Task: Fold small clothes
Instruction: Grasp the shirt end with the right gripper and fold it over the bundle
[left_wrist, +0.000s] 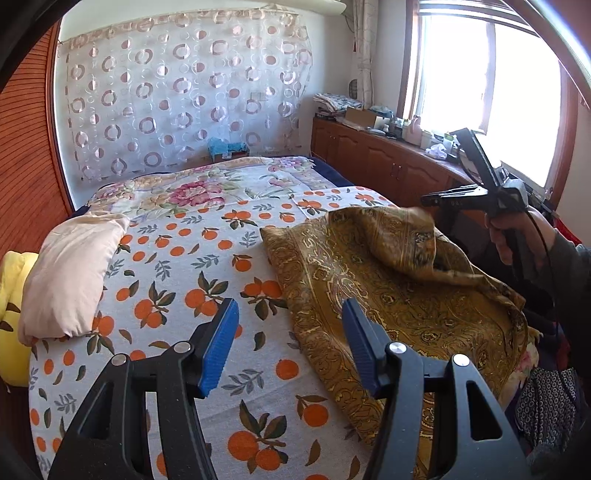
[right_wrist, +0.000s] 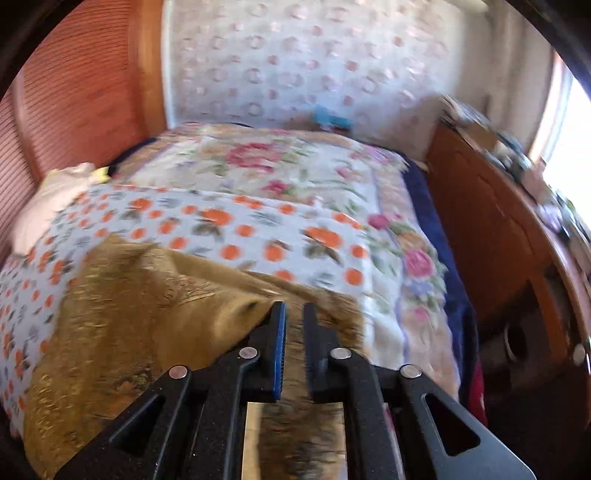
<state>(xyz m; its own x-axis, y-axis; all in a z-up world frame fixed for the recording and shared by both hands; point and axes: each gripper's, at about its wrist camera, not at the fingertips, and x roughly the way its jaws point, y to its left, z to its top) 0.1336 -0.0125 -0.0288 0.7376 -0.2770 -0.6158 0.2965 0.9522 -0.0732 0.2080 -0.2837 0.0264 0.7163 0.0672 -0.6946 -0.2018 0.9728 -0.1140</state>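
Note:
A mustard-gold patterned cloth (left_wrist: 388, 291) lies on the right part of the bed, with one corner lifted and folded over. My left gripper (left_wrist: 290, 343) is open and empty, hovering above the cloth's left edge. My right gripper (right_wrist: 294, 343) is nearly closed on the lifted cloth (right_wrist: 122, 314), which passes between its blue pads; the view is blurred. In the left wrist view the right gripper (left_wrist: 428, 206) holds the raised corner at the far right.
The bed has an orange-fruit sheet (left_wrist: 207, 295) and a floral blanket (left_wrist: 207, 184) behind. A beige pillow (left_wrist: 70, 273) and a yellow item (left_wrist: 11, 314) lie at the left. A wooden cabinet (left_wrist: 376, 158) with clutter runs under the window. A dark patterned garment (left_wrist: 546, 402) hangs at right.

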